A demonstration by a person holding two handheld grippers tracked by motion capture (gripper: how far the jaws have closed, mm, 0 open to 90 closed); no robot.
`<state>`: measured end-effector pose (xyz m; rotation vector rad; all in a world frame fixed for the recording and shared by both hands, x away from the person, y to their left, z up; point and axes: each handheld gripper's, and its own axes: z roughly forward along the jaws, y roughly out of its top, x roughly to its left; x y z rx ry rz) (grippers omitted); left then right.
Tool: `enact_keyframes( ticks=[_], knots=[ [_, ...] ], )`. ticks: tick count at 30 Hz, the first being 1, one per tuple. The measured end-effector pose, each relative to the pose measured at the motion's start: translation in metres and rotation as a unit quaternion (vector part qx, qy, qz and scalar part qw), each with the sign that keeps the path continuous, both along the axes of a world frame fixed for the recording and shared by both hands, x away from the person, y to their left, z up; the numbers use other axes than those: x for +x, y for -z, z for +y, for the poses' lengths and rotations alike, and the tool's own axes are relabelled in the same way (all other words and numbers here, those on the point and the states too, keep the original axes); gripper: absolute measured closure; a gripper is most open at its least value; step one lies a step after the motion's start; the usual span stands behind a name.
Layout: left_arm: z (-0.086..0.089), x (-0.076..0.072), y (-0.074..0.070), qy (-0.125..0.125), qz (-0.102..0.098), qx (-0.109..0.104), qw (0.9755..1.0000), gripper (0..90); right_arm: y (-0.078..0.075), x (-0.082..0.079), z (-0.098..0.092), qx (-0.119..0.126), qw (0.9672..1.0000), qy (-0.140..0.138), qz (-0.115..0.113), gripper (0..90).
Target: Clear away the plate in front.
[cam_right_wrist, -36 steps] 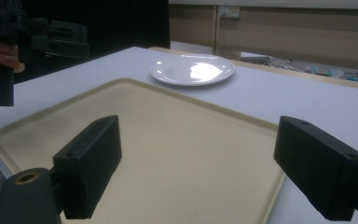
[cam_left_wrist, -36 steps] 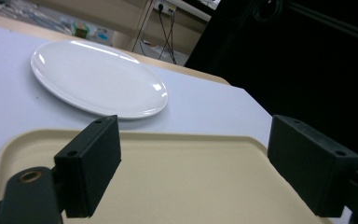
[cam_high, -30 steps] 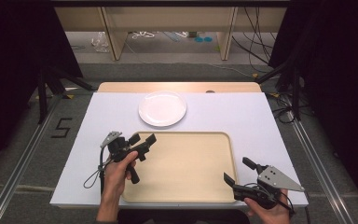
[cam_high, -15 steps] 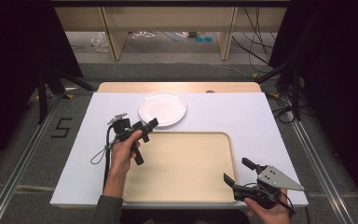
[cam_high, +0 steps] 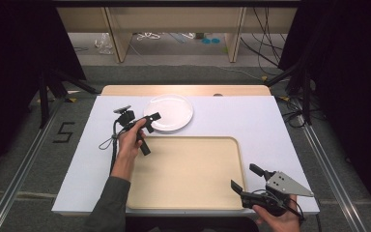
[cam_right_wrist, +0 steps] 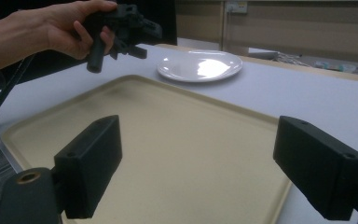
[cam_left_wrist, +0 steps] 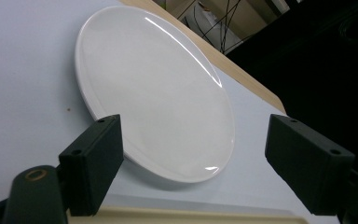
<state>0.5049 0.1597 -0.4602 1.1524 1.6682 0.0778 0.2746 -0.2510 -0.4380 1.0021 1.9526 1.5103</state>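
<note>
While the left gripper (cam_high: 147,121) hangs at the near-left rim of the plate (cam_high: 170,112), its jaws are spread wide with nothing between them; in the left gripper view the two blocky matte-black jaws frame the plate's near edge, apart from it as far as I can tell. Plate is round, shallow, glossy white, ceramic-looking, with light glare on the glaze and a thin raised rim; it lies flat on the counter (cam_high: 251,121), toward the far side, left of centre. Counter top is a smooth matte white sheet, with a strip of pale wood showing along its far edge.

Tray (cam_high: 188,174): beige, rectangular, rounded corners, low raised lip, dull plastic-like finish, bare surface. It sits on the near half of the counter, just on the near side of the plate, not touching it.

Left hand (cam_high: 130,141) grips the handle, black cable looping off to its left. Right gripper (cam_high: 250,180) is held low at the tray's near-right corner, jaws released and wide, gripping nothing, pointed across the tray. Grey three-cornered plate on top, right hand (cam_high: 278,220) below it at the counter's near edge.
</note>
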Motion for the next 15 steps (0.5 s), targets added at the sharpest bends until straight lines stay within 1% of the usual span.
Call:
enact_keyframes(
  ticks=[1,2,3,4,5,6,8,10,11,12,13,15],
  knots=[
    [0.001,0.002,0.001,-0.004,0.005,-0.004,1.0,19.1,0.0,0.0,0.0,0.0,1.0,-0.003,0.001,16.3],
    [0.001,0.002,0.001,-0.004,0.005,-0.004,1.0,19.4,0.0,0.0,0.0,0.0,1.0,-0.003,0.001,16.3],
    [0.001,0.005,0.003,-0.013,0.02,-0.013,0.9996,19.5,0.0,0.0,0.001,0.005,1.0,-0.008,0.001,16.4],
    [0.002,0.007,0.006,-0.015,0.024,-0.016,0.9995,19.5,0.001,0.0,0.001,0.008,0.9999,-0.01,0.002,16.4],
    [0.005,0.011,0.012,-0.027,0.03,-0.017,0.999,19.6,0.001,0.0,0.001,0.009,0.9999,-0.01,0.003,16.4],
    [0.006,0.013,0.013,-0.031,0.032,-0.016,0.9989,20.1,0.001,0.001,0.002,0.009,0.9999,-0.011,-0.001,16.4],
    [0.006,0.014,0.015,-0.034,0.036,-0.006,0.9987,20.5,0.001,0.001,0.002,0.009,0.9999,-0.012,0.001,16.5],
    [0.006,0.014,0.016,-0.036,0.034,-0.007,0.9988,20.5,0.001,0.001,0.002,0.007,0.9999,-0.012,0.003,16.5],
    [0.006,0.016,0.017,-0.034,0.045,-0.025,0.9981,20.7,0.001,0.0,0.001,0.0,0.9999,-0.009,0.006,16.6],
    [0.006,0.016,0.017,-0.04,0.045,-0.023,0.9979,21.4,0.001,0.001,0.001,-0.001,1.0,-0.008,0.004,16.6],
    [0.005,0.017,0.017,-0.047,0.044,-0.025,0.9976,21.8,0.001,0.0,0.001,-0.001,1.0,-0.008,0.005,16.7],
    [0.005,0.018,0.017,-0.047,0.049,-0.037,0.997,21.9,0.001,0.0,0.002,-0.002,0.9999,-0.009,0.006,16.9]
  ],
)
